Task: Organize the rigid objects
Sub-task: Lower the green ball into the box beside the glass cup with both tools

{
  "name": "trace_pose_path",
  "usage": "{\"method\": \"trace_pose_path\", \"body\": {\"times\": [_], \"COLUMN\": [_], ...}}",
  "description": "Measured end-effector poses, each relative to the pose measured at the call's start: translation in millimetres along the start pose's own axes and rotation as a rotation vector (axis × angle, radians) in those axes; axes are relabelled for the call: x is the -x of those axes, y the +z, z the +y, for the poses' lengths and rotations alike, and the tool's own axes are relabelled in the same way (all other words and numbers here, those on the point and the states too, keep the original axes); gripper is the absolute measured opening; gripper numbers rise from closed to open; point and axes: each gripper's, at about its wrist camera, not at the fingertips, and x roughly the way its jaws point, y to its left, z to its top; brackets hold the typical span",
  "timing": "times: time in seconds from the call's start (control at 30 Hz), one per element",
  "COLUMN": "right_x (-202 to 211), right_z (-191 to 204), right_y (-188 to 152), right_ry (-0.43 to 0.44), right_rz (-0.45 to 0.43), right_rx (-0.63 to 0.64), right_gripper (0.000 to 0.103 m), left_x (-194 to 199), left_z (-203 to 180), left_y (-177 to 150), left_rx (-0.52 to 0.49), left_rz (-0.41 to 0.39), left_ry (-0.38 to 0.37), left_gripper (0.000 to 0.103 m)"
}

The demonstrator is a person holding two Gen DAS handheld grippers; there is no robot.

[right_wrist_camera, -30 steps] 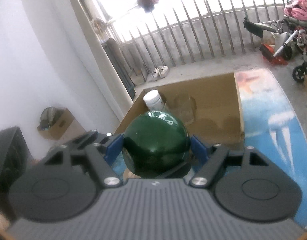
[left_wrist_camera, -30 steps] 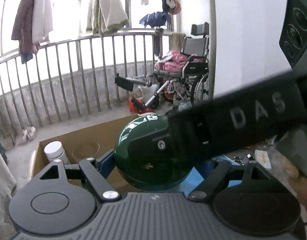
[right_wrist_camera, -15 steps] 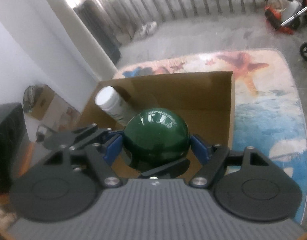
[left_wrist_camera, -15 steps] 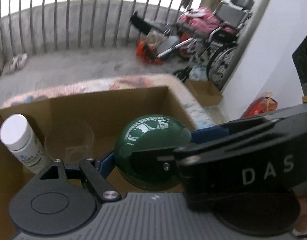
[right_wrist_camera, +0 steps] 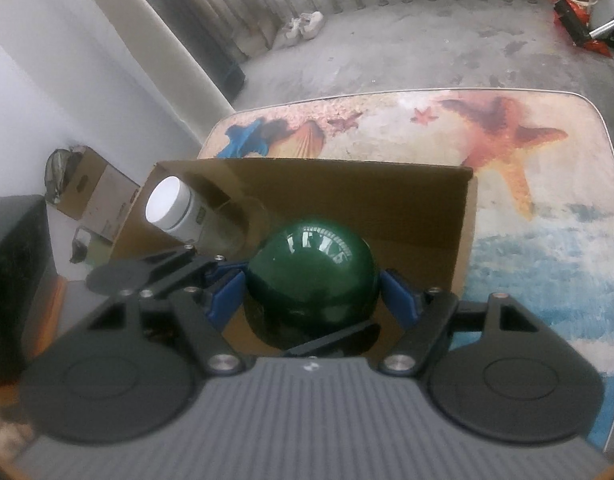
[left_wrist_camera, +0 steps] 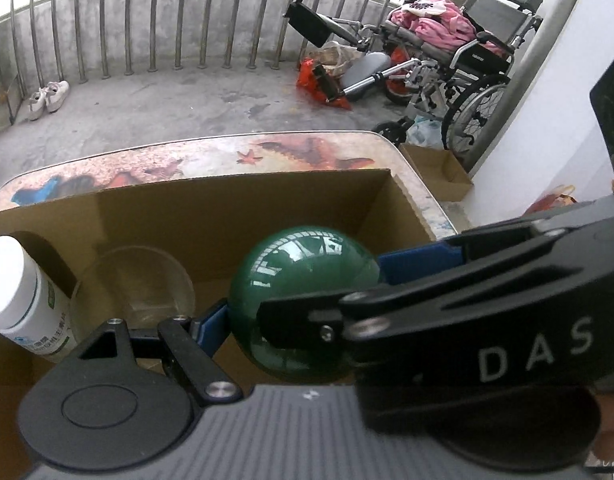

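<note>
Two tongs grasp one glossy green ball (left_wrist_camera: 303,280) from opposite sides, above the open cardboard box (left_wrist_camera: 243,196) on the printed tabletop (left_wrist_camera: 211,156).

Left wrist view: the left tongs (left_wrist_camera: 295,304) show one blue pad at 9 o'clock of the ball. The pad at 3 o'clock cannot be assigned to either tongs, because the right tongs' black body, lettered "DAS", crosses the frame from 3 o'clock. Inside the box, a clear glass bowl (left_wrist_camera: 135,280) sits at 9 o'clock of the ball, and a white-capped bottle (left_wrist_camera: 23,300) stands further out at 9 o'clock, in the box corner. Only this view shows the wheelchair (left_wrist_camera: 459,52) at 1 o'clock, with pink cloth on its seat. A pair of shoes (left_wrist_camera: 47,98) lies at 10 o'clock by the railing.

Right wrist view: the right tongs (right_wrist_camera: 311,286) clamp the ball with both blue pads visible, at 9 and 3 o'clock. The left tongs' linkage enters at 9 o'clock. Only this view shows the starfish print at 2 o'clock on the tabletop, and a second cardboard carton (right_wrist_camera: 103,196) on the floor at 9 o'clock. The bottle leans at 10 o'clock of the ball.
</note>
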Motion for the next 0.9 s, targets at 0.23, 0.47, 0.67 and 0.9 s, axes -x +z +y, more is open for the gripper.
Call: {"method": "trace_pose_path", "body": {"times": [0.23, 0.47, 0.67, 0.9], "right_x": [-6, -7, -4, -1], "right_z": [5, 2, -5, -6], "right_y": [3, 8, 10, 8], "right_ry": [-0.028, -0.040, -0.048, -0.033], "right_rz": [0.002, -0.008, -0.045, -0.059], "right_rx": [0.043, 0.054, 0.045, 0.051], "right_gripper": [0.076, 0.076, 0.076, 0.076], "left_x": [-16, -25, -27, -27], "left_z": [-1, 1, -1, -2], "left_y": [2, 7, 11, 10], "left_rx": [0.027, 0.053, 0.066, 0.062], "left_rz": [0.048, 0.100, 0.100, 0.084], "left_ry": [0.021, 0.042, 0.053, 0.059], "left_gripper": [0.083, 0.083, 0.083, 0.083]}}
